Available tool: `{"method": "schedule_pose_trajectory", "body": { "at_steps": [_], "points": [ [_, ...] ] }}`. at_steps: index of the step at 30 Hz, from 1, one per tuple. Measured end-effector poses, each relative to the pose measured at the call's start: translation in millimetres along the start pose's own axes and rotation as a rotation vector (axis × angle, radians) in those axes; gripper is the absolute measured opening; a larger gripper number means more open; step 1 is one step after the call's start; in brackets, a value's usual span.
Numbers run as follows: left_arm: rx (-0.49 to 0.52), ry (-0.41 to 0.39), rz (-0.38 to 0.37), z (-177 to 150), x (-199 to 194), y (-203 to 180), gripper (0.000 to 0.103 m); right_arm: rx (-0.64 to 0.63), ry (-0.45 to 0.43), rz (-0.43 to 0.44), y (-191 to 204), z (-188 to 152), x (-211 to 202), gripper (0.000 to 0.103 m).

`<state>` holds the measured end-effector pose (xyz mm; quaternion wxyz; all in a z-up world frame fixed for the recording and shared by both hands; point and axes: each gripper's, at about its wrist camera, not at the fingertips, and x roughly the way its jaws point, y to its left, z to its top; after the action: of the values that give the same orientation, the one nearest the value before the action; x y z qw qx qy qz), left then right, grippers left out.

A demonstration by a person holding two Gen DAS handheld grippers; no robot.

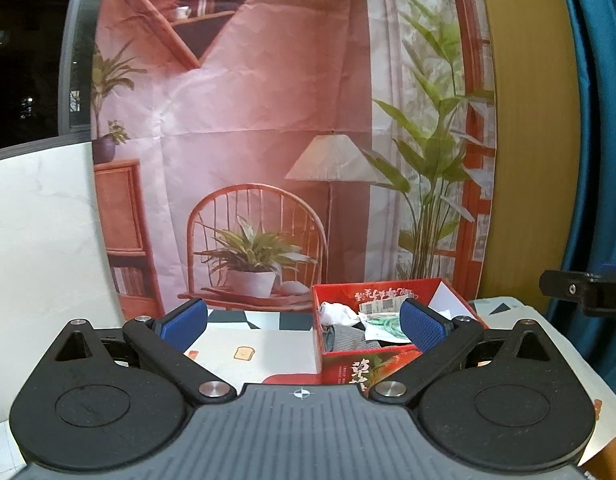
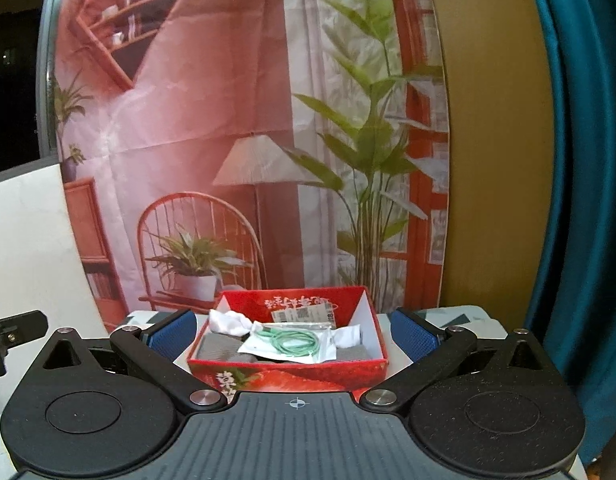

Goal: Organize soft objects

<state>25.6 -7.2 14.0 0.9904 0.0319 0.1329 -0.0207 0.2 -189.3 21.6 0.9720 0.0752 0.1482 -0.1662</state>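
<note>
Late or closing step, by the look: soft items already piled in one red box (image 2: 287, 368), nothing soft seen loose on the bench (image 1: 259, 350) near it. Box sits right of centre in the left wrist view, dead centre and near in the right wrist view, in front of a printed backdrop (image 2: 235, 120).

Left hand-held gripper (image 1: 303, 322): blue pads wide apart, holding nothing, hanging above the bench just left of the box. Right hand-held gripper (image 2: 293, 332): pads wide apart too, empty, straddling the box from the near side without touching it.

Count inside the box:
- one white cloth wad (image 2: 229, 322) at the far left; a second white twist (image 2: 348, 336) at the right, possibly the same cloth, view too cramped to tell
- one clear packet with a green cord (image 2: 295, 345) on top
- grey fabric (image 2: 219, 346) beneath, one or two pieces
- one printed label card (image 2: 303, 314) against the far wall

Next move calls for checking the bench for strays, else tucking contents down; light pinch only, everything here crumples.
</note>
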Motion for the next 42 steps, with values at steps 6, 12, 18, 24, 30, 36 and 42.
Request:
{"method": "schedule_pose_trajectory", "body": {
  "at_steps": [6,12,18,24,30,36,42],
  "points": [
    [-0.014,-0.011,0.006,-7,-12,3,0.103,-0.009,-0.001,-0.009,6,-9,-21,0.103],
    [-0.022,0.001,0.008,-10,-9,4,0.103,-0.018,0.000,-0.020,8,-14,-28,0.103],
    [-0.030,0.008,0.004,-11,-9,5,0.103,-0.017,-0.001,-0.029,7,-16,-30,0.103],
    [-0.029,0.013,0.002,-12,-8,6,0.103,-0.005,0.006,-0.033,2,-18,-30,0.103],
    [-0.027,0.018,-0.001,-15,-9,6,0.103,-0.008,0.009,-0.032,3,-18,-29,0.103],
    [-0.029,0.022,-0.001,-16,-9,9,0.103,-0.006,0.010,-0.033,3,-19,-29,0.103],
    [-0.028,0.024,-0.003,-16,-9,9,0.103,-0.007,0.013,-0.036,2,-18,-28,0.103]
  ]
}}
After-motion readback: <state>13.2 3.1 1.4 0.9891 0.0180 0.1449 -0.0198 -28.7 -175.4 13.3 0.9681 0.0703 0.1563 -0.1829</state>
